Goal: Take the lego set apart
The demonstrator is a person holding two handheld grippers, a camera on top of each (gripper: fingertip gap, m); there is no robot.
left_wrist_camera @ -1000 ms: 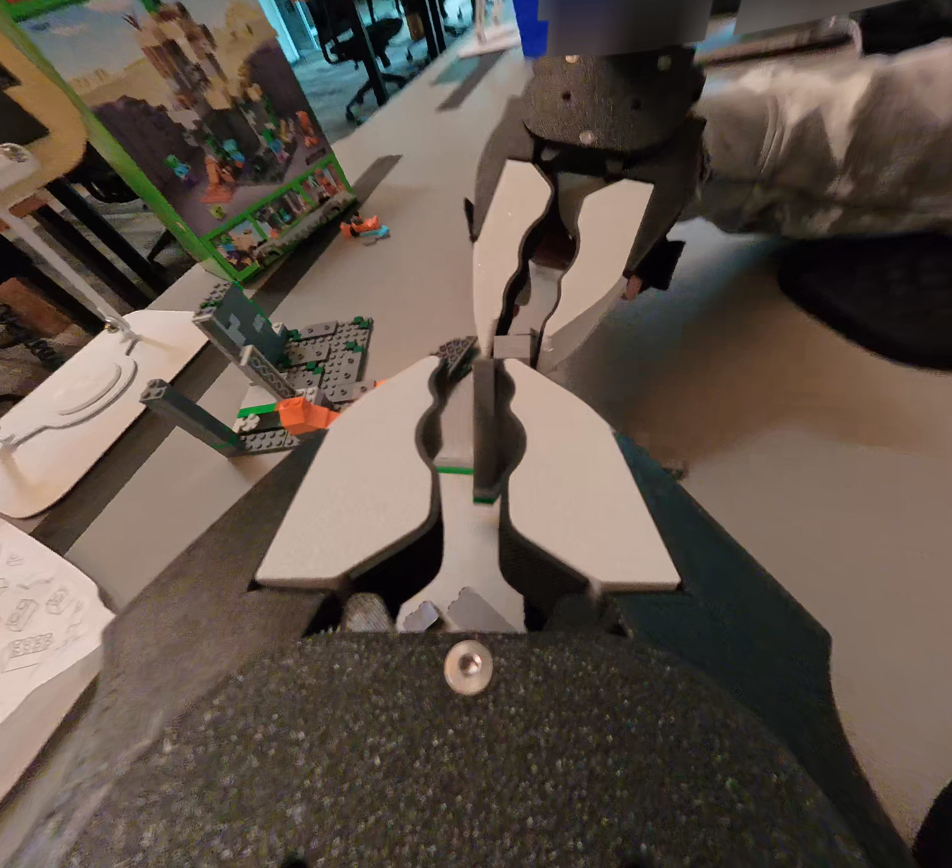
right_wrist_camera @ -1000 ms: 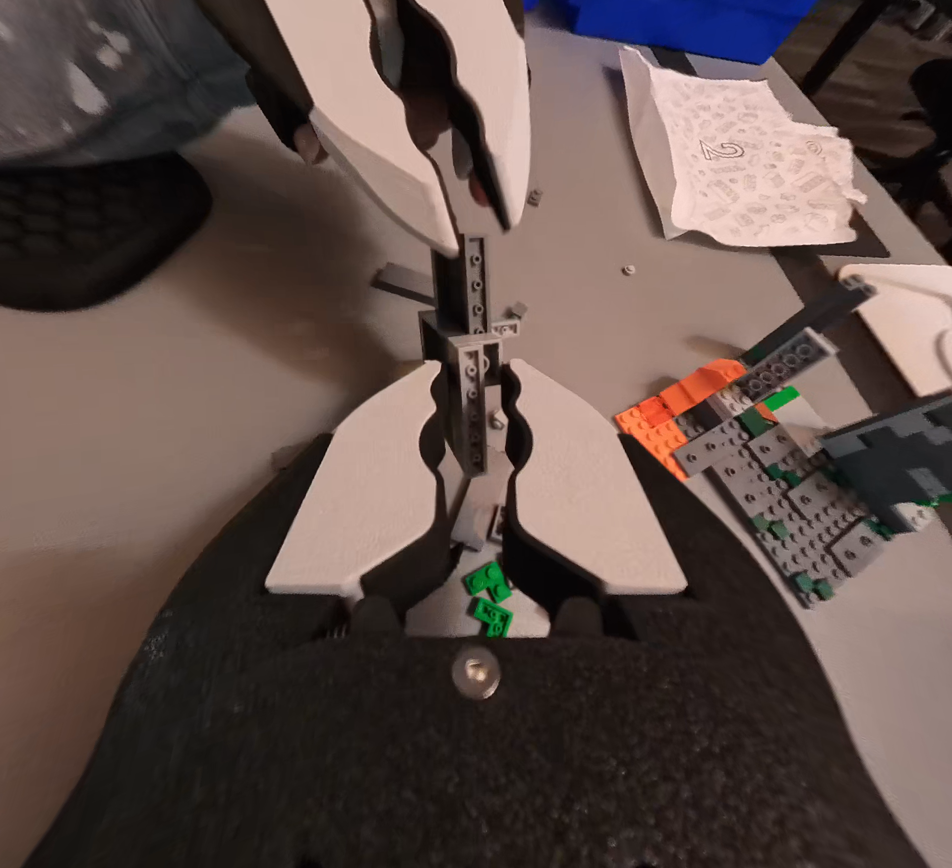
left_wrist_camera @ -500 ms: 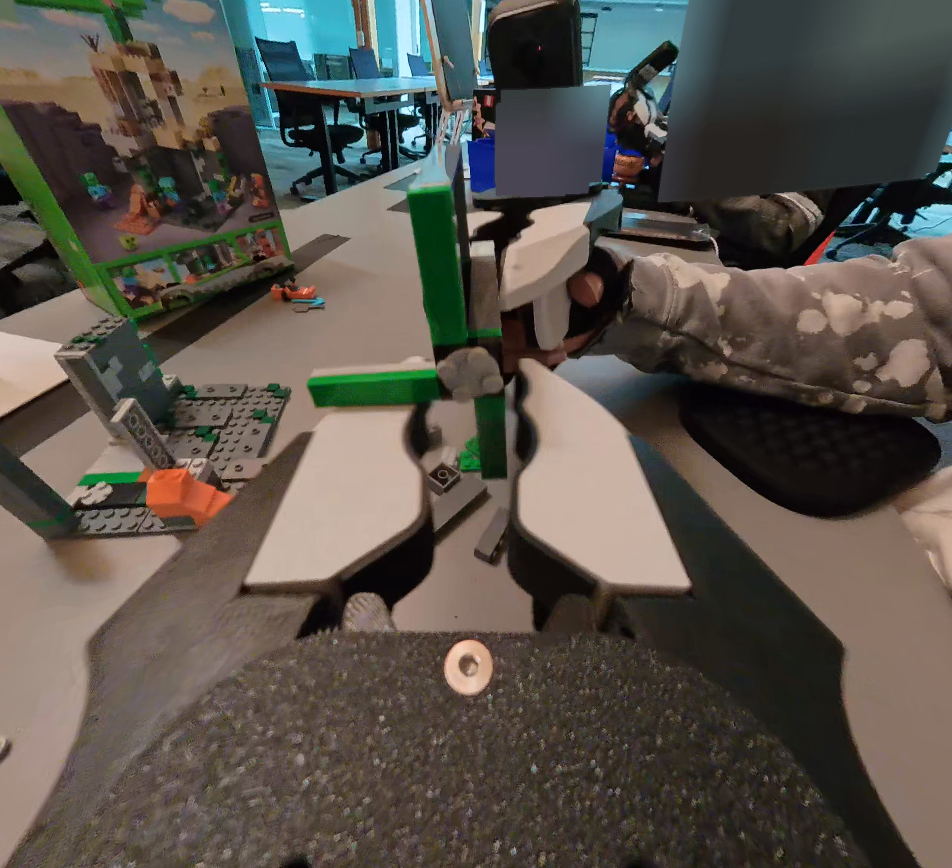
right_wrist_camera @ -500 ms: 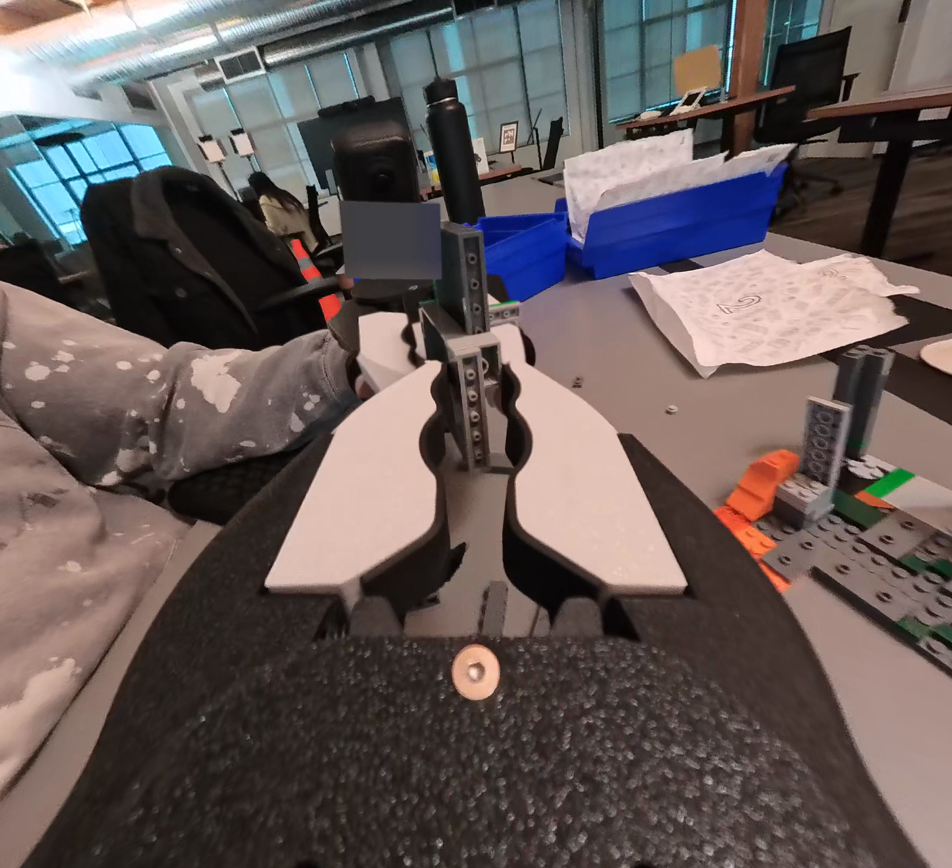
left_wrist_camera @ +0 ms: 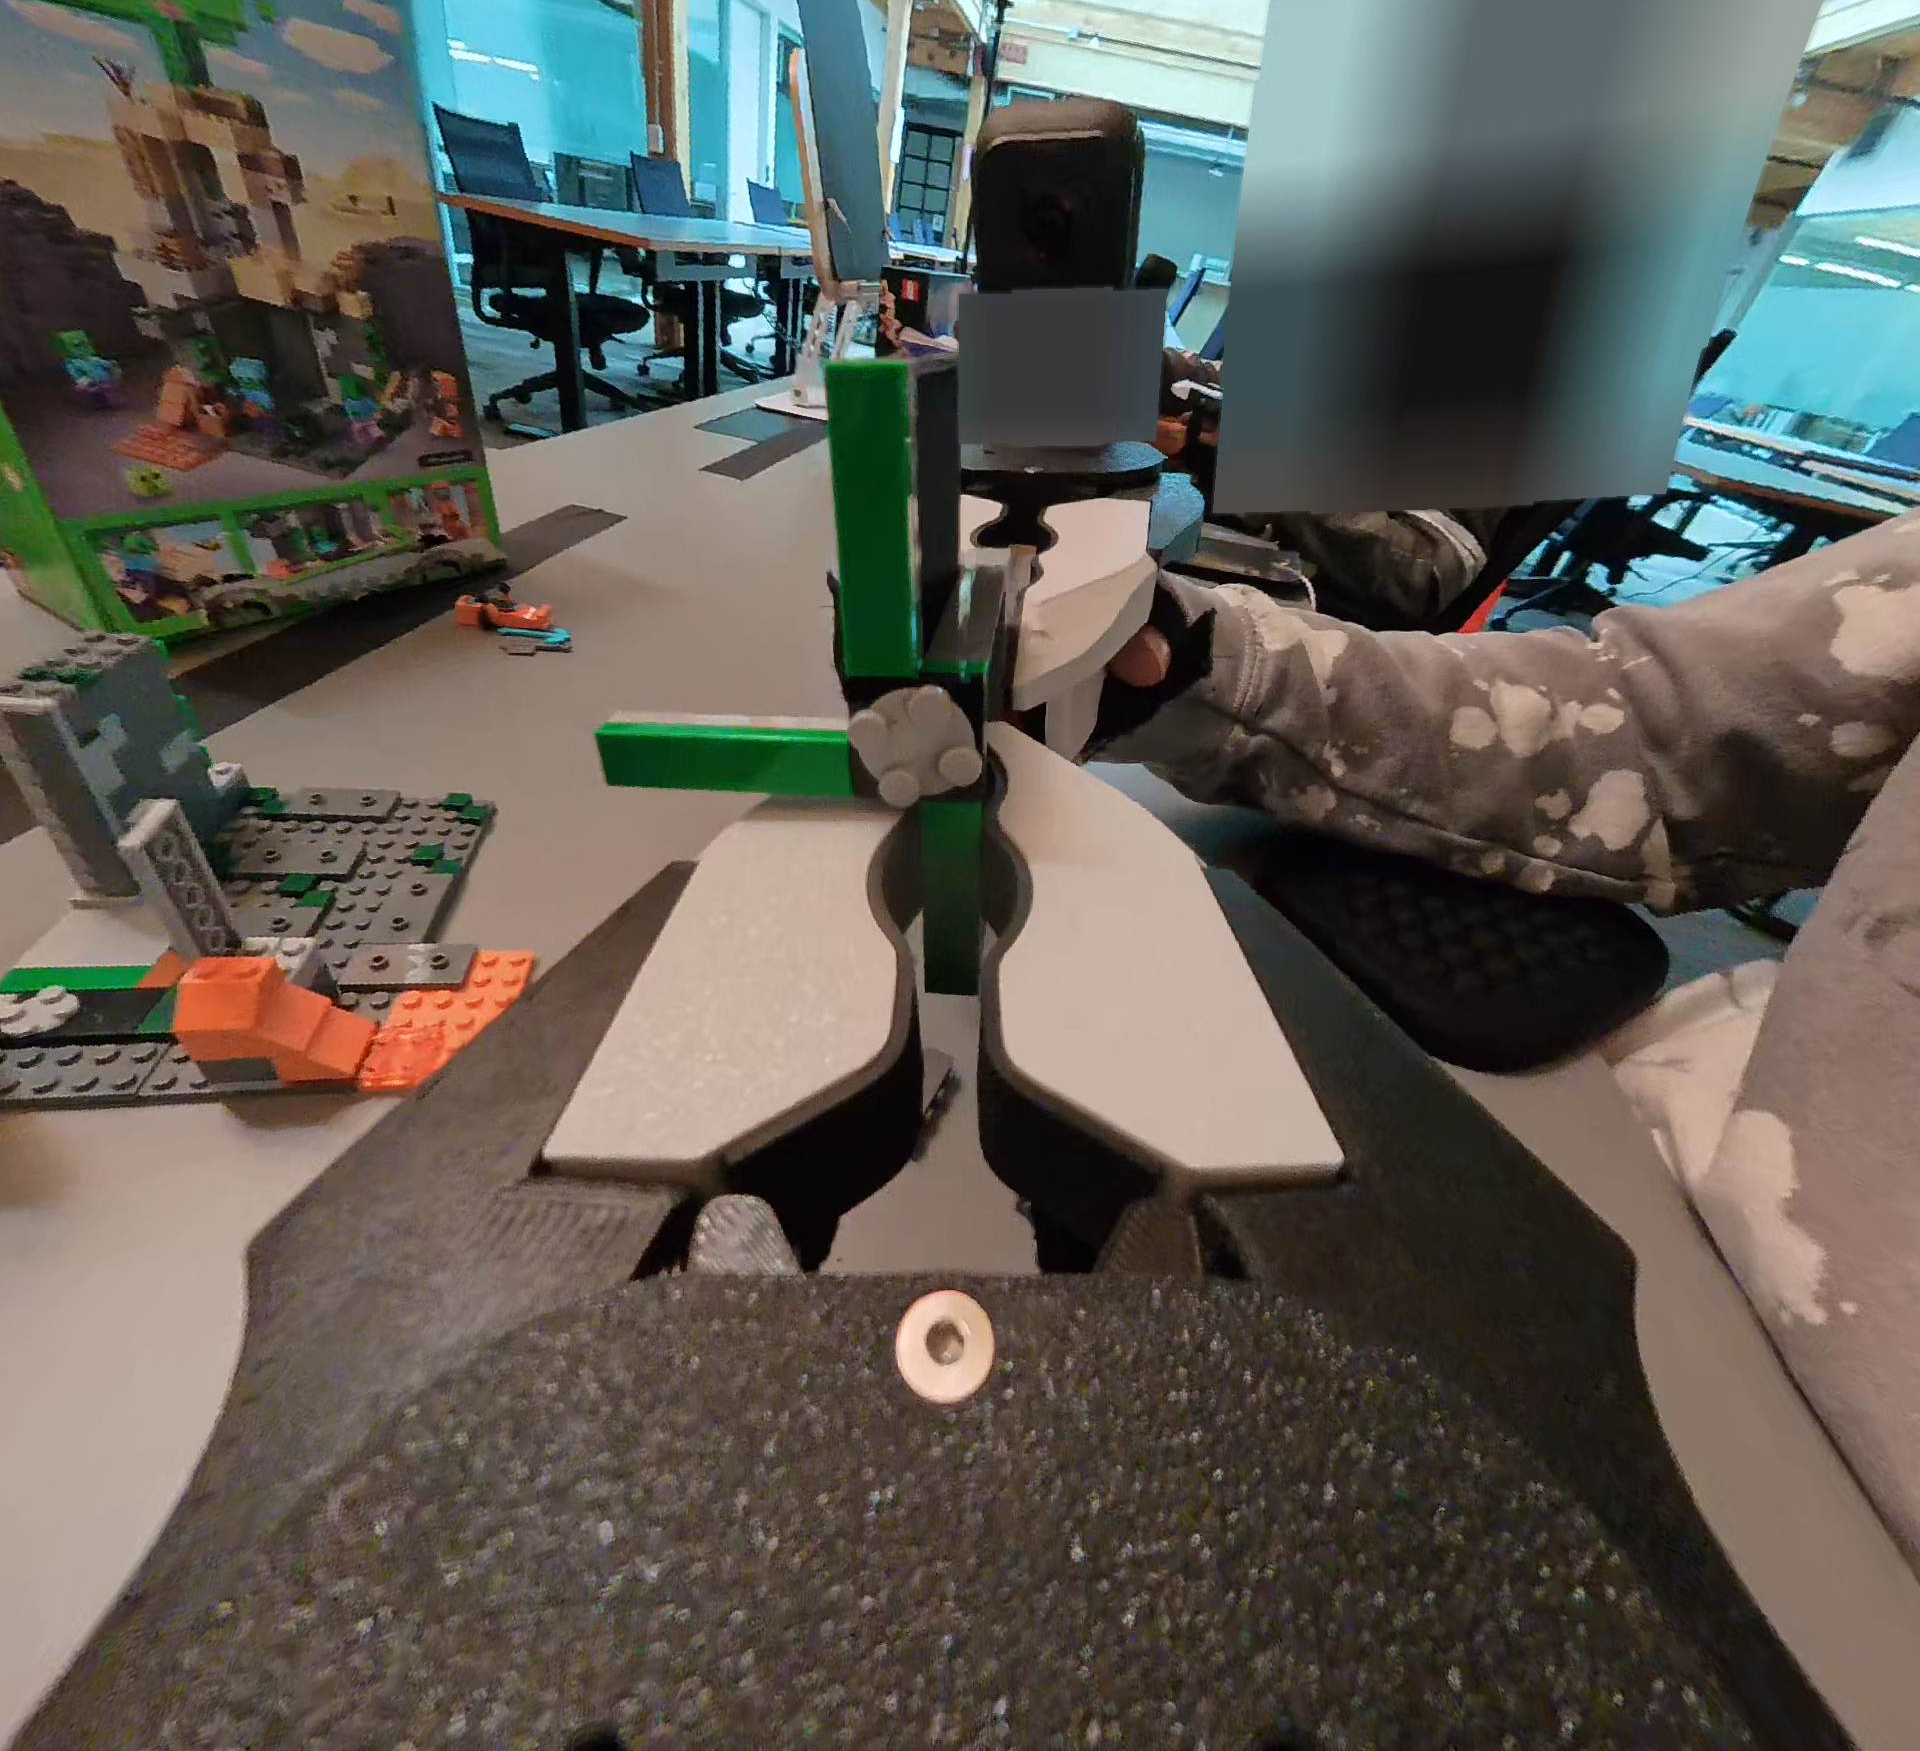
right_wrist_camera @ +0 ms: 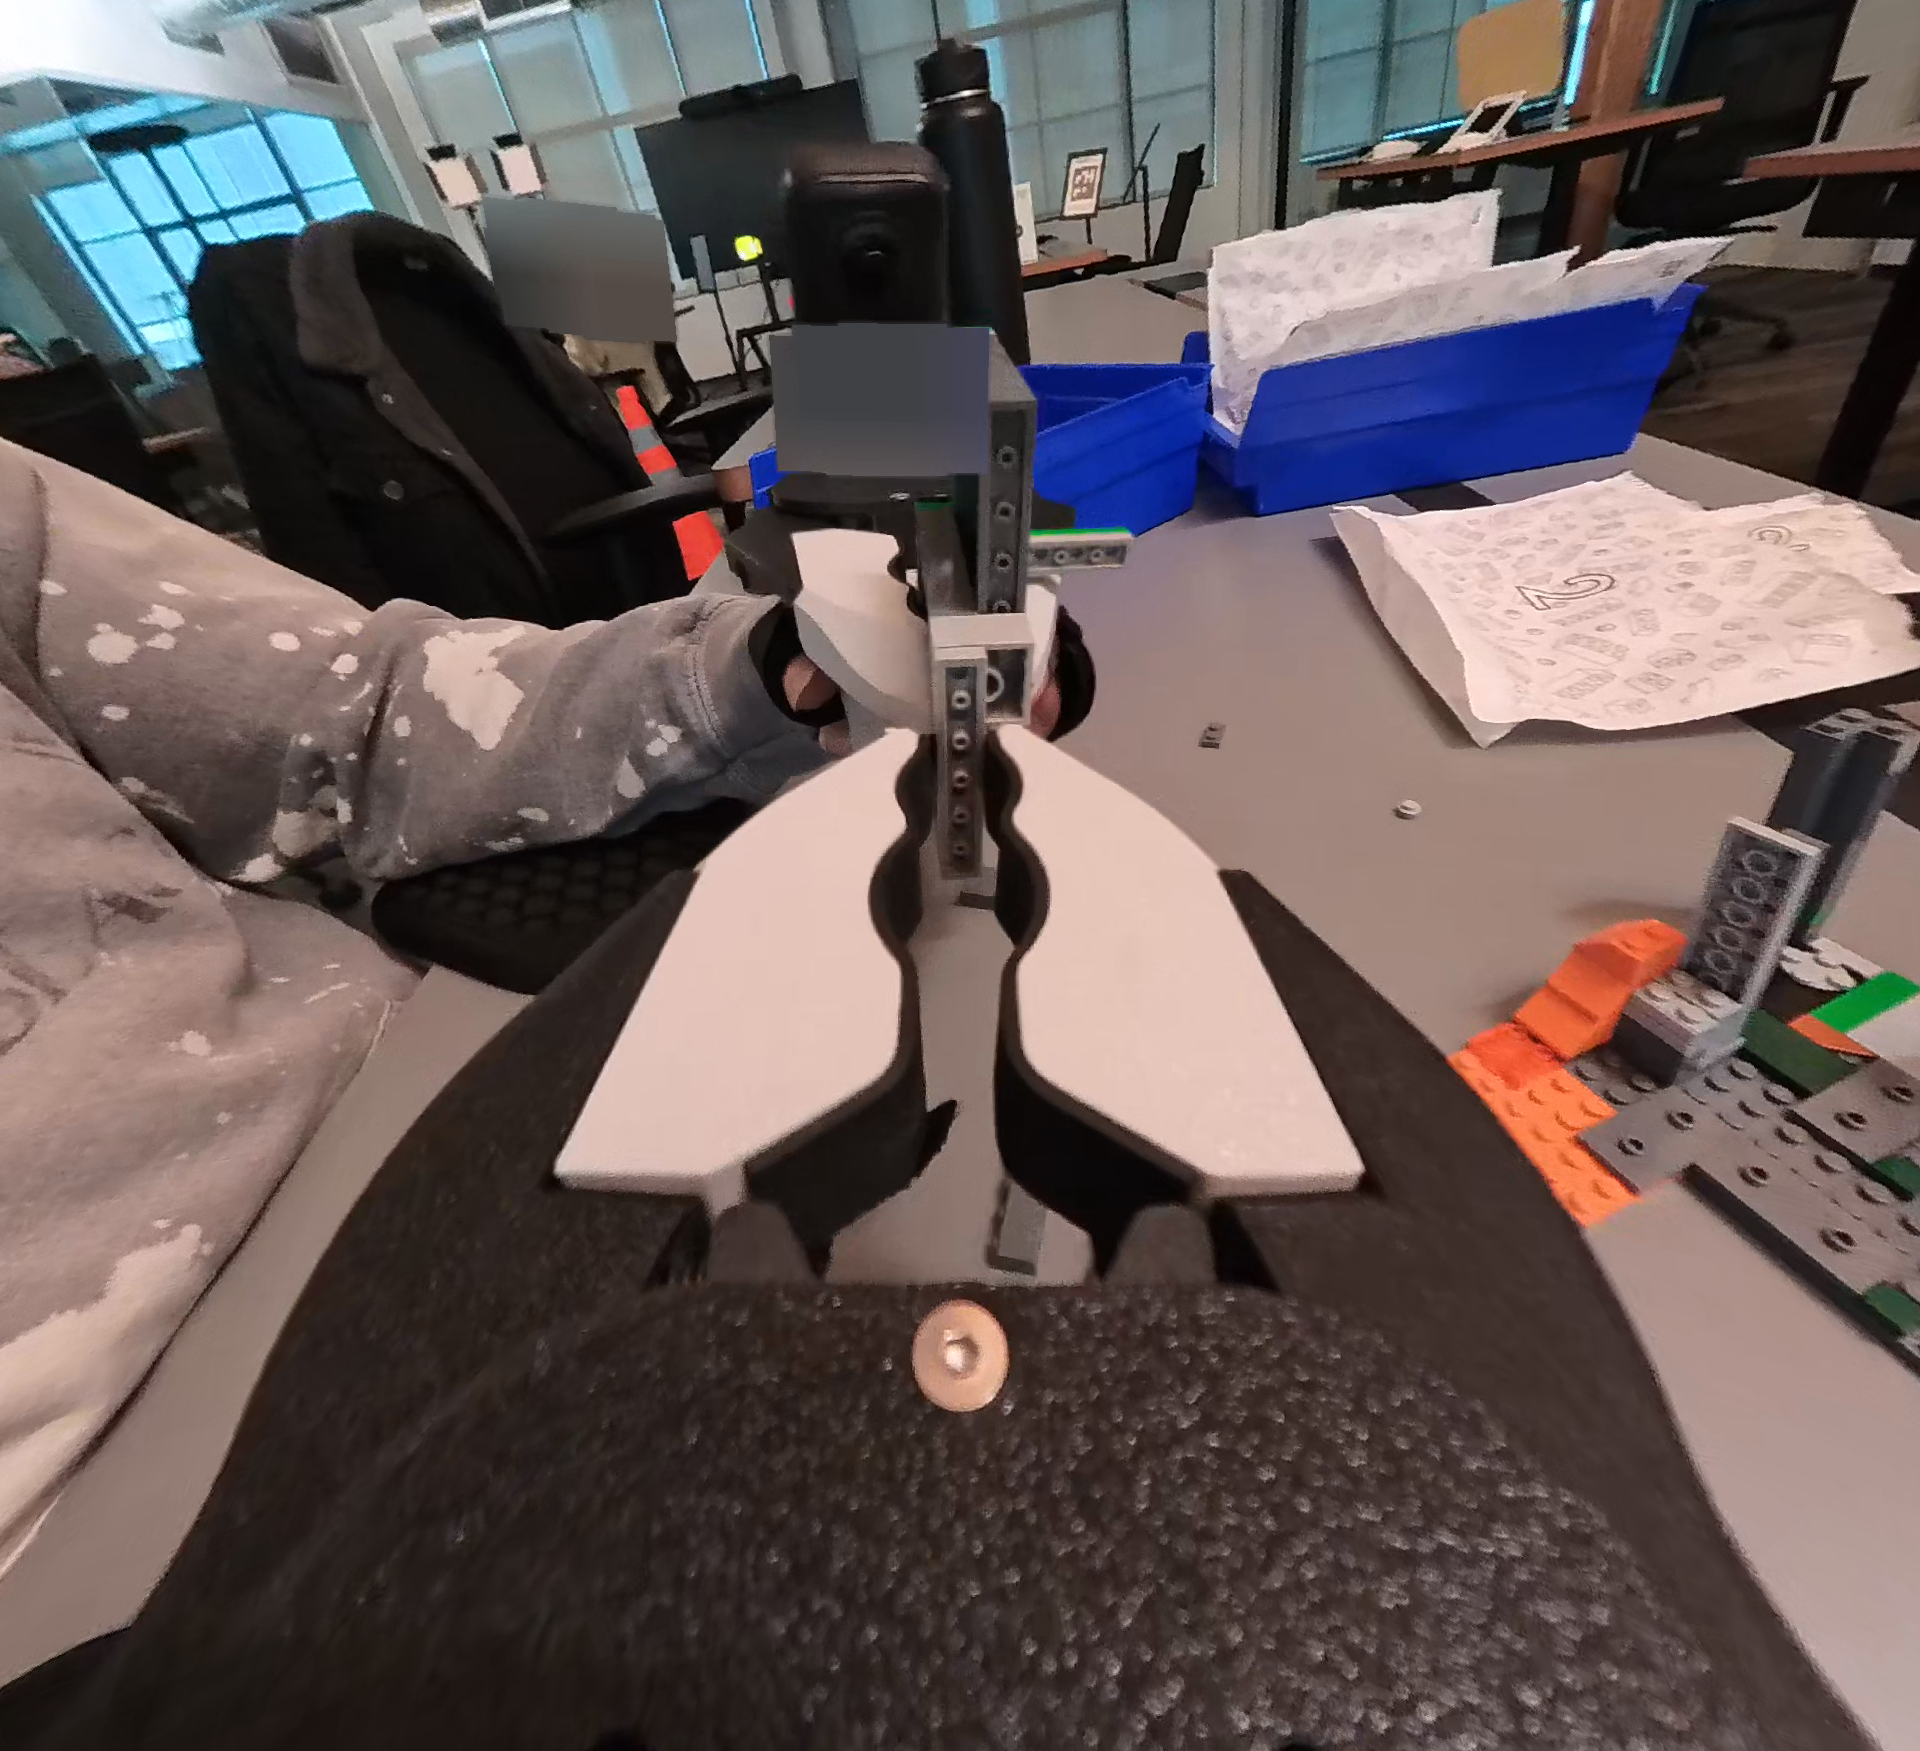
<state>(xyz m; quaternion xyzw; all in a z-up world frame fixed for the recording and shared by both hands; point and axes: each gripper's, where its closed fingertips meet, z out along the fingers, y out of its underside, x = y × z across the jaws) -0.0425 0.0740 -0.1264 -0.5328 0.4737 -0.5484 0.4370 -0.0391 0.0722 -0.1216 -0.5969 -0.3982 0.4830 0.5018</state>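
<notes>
We hold both tongs level above the desk (left_wrist_camera: 675, 538), tips facing each other, with one lego assembly (left_wrist_camera: 914, 662) clamped between them. The left tongs (left_wrist_camera: 951, 880) are clenched on the lower green bar of that assembly; the bar stands upright between the pads. The right tongs (right_wrist_camera: 961, 818) are clenched on the grey holed beam (right_wrist_camera: 961, 787) at the assembly's lower end. In the left wrist view, the right tongs (left_wrist_camera: 1070, 600) appear at 12 o'clock behind the assembly, held by a gloved hand with a grey speckled sleeve (left_wrist_camera: 1507, 745) coming in from 3 o'clock.

Compared with half a second ago, we see almost the same grip and level pose; the assembly sits a little higher in the left wrist view. One second ago both tongs pointed down at the desk, and they have since tilted up to horizontal.

A green bar points up to 12 o'clock, a second green bar sticks out to 9 o'clock, and a round grey piece (left_wrist_camera: 916, 743) sits at their joint.

In the left wrist view, the partly dismantled lego base (left_wrist_camera: 312, 891) with orange bricks lies at 9 o'clock, and the set's box (left_wrist_camera: 229, 330) stands at 10 o'clock. In the right wrist view, blue bins (right_wrist_camera: 1403, 413) stand at 1 o'clock, a printed paper bag (right_wrist_camera: 1621, 610) lies at 2 o'clock, and a black bottle (right_wrist_camera: 966, 174) stands at 12 o'clock.
</notes>
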